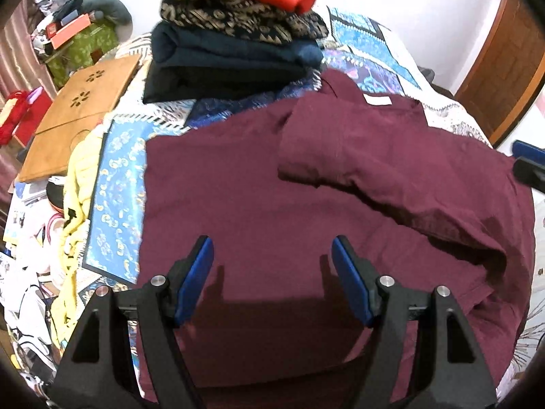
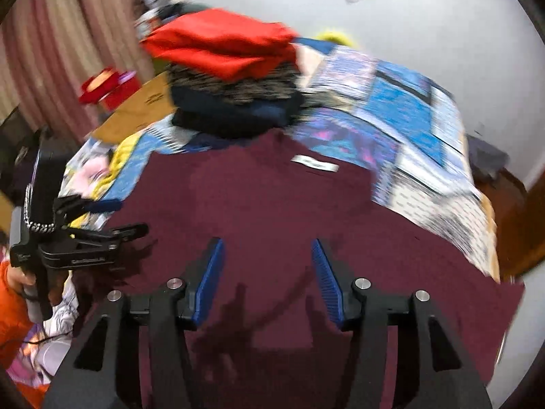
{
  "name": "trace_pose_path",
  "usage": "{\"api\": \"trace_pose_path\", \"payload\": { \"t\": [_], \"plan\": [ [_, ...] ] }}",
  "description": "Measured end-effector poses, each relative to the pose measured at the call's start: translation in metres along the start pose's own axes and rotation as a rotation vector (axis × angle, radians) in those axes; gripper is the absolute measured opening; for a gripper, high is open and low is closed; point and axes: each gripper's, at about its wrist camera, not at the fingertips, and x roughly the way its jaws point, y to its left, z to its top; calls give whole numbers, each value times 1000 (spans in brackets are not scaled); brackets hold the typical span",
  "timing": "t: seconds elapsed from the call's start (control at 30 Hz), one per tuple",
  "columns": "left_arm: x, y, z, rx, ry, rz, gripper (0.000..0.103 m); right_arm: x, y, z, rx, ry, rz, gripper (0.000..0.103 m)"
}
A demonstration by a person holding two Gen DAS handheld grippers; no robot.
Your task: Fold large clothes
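A large maroon garment (image 1: pixel 272 191) lies spread on the bed, its white neck label (image 1: pixel 376 99) at the far end and one sleeve (image 1: pixel 357 156) folded across its body. My left gripper (image 1: pixel 272 255) is open and empty, hovering above the garment's near part. In the right wrist view the same garment (image 2: pixel 272 204) fills the middle, label (image 2: pixel 315 163) far. My right gripper (image 2: pixel 267 255) is open and empty over it. The left gripper's body (image 2: pixel 78 242) shows at that view's left edge.
A stack of folded clothes (image 1: pixel 235 34), red on top, stands on the patterned blue bedspread (image 1: pixel 115 197) beyond the garment; it also shows in the right wrist view (image 2: pixel 231 85). A wooden board (image 1: pixel 78 116) and yellow cloth (image 1: pixel 76 177) lie left. A wooden door (image 1: pixel 504 68) is right.
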Motion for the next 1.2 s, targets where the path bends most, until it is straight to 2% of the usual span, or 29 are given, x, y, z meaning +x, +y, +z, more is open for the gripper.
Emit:
{"api": "trace_pose_path", "payload": {
  "t": [0.1, 0.23, 0.37, 0.53, 0.57, 0.6, 0.67, 0.7, 0.77, 0.97, 1.2],
  "plan": [
    [-6, 7, -1, -3, -19, 4, 71, 23, 24, 12, -79, 49, 27, 50],
    [-6, 18, -4, -12, -29, 12, 71, 64, 47, 23, -147, 164, 57, 50],
    [-1, 28, -10, -37, -14, 7, 71, 107, 58, 23, -190, 288, 42, 50],
    [7, 40, -16, -78, 5, -9, 71, 133, 58, 24, -205, 357, 0, 49],
    [8, 41, -17, -86, 10, -15, 71, 135, 56, 24, -197, 359, 3, 42],
    [10, 42, -18, -91, 16, -20, 71, 135, 54, 25, -188, 357, 0, 31],
    [12, 43, -19, -94, 22, -21, 71, 134, 51, 25, -176, 345, -7, 17],
    [13, 43, -20, -94, 24, -20, 71, 132, 47, 24, -163, 335, -5, 11],
    [15, 41, -20, -93, 30, -22, 71, 126, 41, 22, -137, 310, -1, 7],
    [15, 32, -16, -71, 31, -22, 71, 83, 27, 24, -59, 168, 1, 5],
    [11, 11, -8, -22, 26, -23, 71, 11, -26, 20, 178, -44, 29, 5]
  ]
}}
